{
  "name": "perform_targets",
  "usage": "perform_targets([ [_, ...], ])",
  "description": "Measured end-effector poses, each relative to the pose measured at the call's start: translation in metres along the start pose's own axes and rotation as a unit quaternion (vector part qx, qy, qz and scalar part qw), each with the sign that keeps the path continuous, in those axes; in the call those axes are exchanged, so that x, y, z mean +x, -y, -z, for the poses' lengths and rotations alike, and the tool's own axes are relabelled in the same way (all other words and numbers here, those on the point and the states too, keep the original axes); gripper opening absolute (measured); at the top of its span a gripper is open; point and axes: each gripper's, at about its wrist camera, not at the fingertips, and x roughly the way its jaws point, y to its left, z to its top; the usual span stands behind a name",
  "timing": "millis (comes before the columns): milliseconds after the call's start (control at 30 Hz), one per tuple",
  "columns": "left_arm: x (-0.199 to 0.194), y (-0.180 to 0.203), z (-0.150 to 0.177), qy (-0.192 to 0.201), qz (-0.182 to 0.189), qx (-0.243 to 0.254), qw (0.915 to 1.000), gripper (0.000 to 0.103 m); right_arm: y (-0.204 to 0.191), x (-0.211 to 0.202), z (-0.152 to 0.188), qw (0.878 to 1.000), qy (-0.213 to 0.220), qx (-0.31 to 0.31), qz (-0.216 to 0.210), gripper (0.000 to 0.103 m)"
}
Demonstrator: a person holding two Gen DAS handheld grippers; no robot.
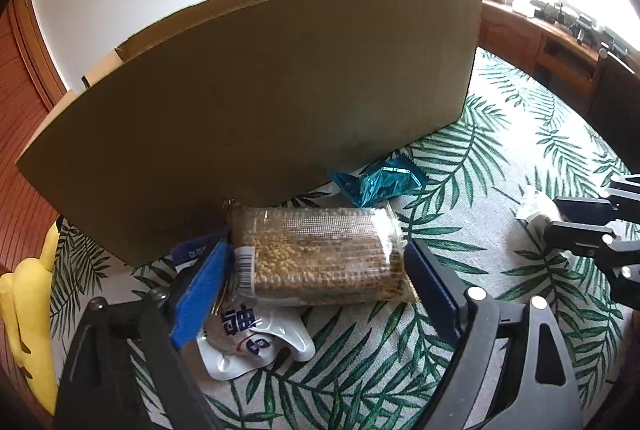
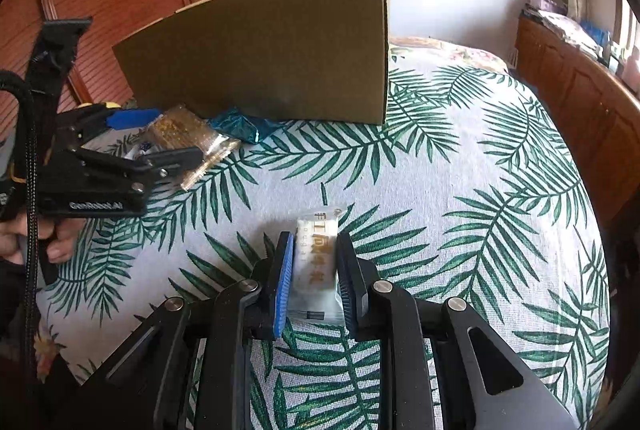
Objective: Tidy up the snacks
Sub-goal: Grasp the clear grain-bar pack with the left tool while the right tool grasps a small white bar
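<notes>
Four snacks are visible outside the box (image 1: 260, 102), whose inside is hidden, so I judge the task at an early stage. The left gripper (image 1: 316, 270) stands wide around the grain bar (image 1: 316, 254) at the box's near wall, contact uncertain, beside the blue packet (image 1: 376, 184) and white pouch (image 1: 252, 346). The right gripper (image 2: 312, 278) is closed on the nougat (image 2: 314, 266) at mid-bedspread (image 2: 460, 170).

The left black two-finger gripper with blue pads (image 1: 316, 262) has its jaws spread wide, one on each side of a packet. The right black gripper with blue pads (image 2: 314, 270) has its jaws pressed against a wrapper. A bare hand (image 2: 24, 238) grasps the left gripper's handle.
</notes>
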Motion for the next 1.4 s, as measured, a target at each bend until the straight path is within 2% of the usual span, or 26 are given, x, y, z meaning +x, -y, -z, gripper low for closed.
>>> perform_targets([
  [267, 0.013, 0.011, -0.003, -0.011, -0.024, 0.017, 0.9995, 0.096, 0.0, 0.002, 0.001, 1.0, -0.001, 0.002, -0.01, 0.02],
  [367, 0.015, 0.012, -0.004, -0.013, -0.023, 0.008, 0.9996, 0.095, -0.001, 0.001, 0.002, 1.0, 0.002, -0.001, -0.008, 0.02],
  [433, 0.015, 0.012, -0.005, -0.013, -0.021, 0.006, 0.9997, 0.094, -0.002, 0.002, 0.002, 1.0, 0.002, -0.002, -0.009, 0.02],
  [600, 0.008, 0.012, 0.0, -0.013, -0.009, 0.004, 0.9999, 0.081, -0.001, 0.002, 0.002, 1.0, 0.002, 0.0, -0.011, 0.02],
  [700, 0.001, 0.014, 0.007, -0.016, 0.007, 0.007, 0.9998, 0.079, -0.001, 0.001, 0.002, 1.0, 0.002, 0.0, -0.01, 0.02],
  [1133, -0.053, 0.001, 0.021, 0.032, 0.029, -0.029, 0.9986, 0.079, -0.002, 0.0, 0.004, 1.0, 0.011, -0.002, -0.005, 0.02],
  [1400, -0.079, 0.001, 0.009, 0.061, 0.033, -0.038, 0.9969, 0.079, -0.004, -0.004, 0.005, 1.0, 0.018, -0.006, -0.006, 0.02],
])
